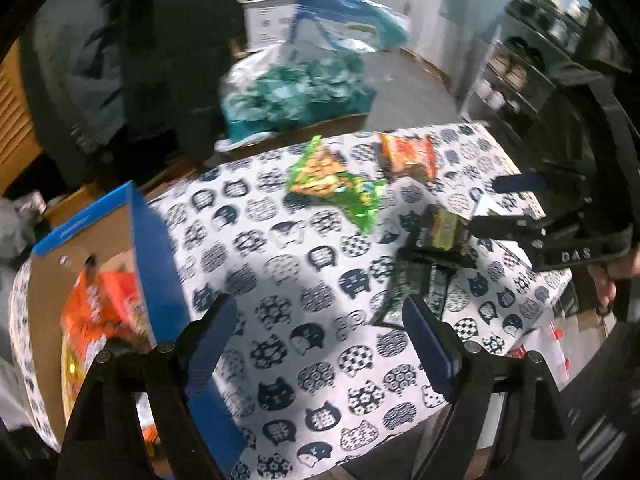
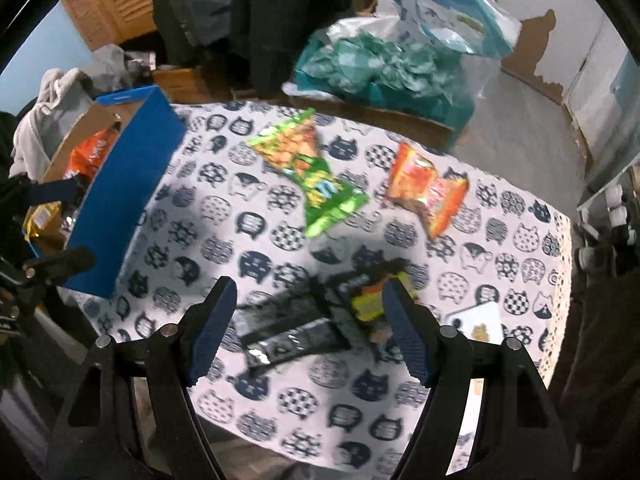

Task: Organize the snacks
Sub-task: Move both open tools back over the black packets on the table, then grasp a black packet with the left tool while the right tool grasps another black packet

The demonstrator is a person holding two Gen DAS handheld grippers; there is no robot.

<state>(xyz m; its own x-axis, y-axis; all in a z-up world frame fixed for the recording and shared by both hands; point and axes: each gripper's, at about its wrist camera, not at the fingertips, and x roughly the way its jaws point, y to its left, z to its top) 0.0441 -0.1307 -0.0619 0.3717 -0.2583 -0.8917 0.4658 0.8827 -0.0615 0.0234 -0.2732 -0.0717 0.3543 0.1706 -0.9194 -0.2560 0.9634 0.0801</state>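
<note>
Snacks are lying scattered on the desk, which is wearing a white cloth printed with dark cat heads. Left gripper is hanging over bare cloth with its jaws standing wide and nothing between them. Right gripper is also standing wide, hovering above the dark snack packets; the pads are not pressing on them, and how far above them it is hanging cannot be told. Those dark packets are lying in a loose cluster near the desk's front right part, a yellow-labelled one overlapping the rest. Green snack bag is lying flat near the desk's middle toward the far edge, and the orange-red snack bag is lying just beside it to the right, apart from it. Blue cardboard box is sitting at the desk's left end with its top open; orange packets are lying inside it. In the left wrist view the right gripper is showing at the right edge, over the dark packets, with a hand partly showing behind it. Both views are somewhat blurred.
</note>
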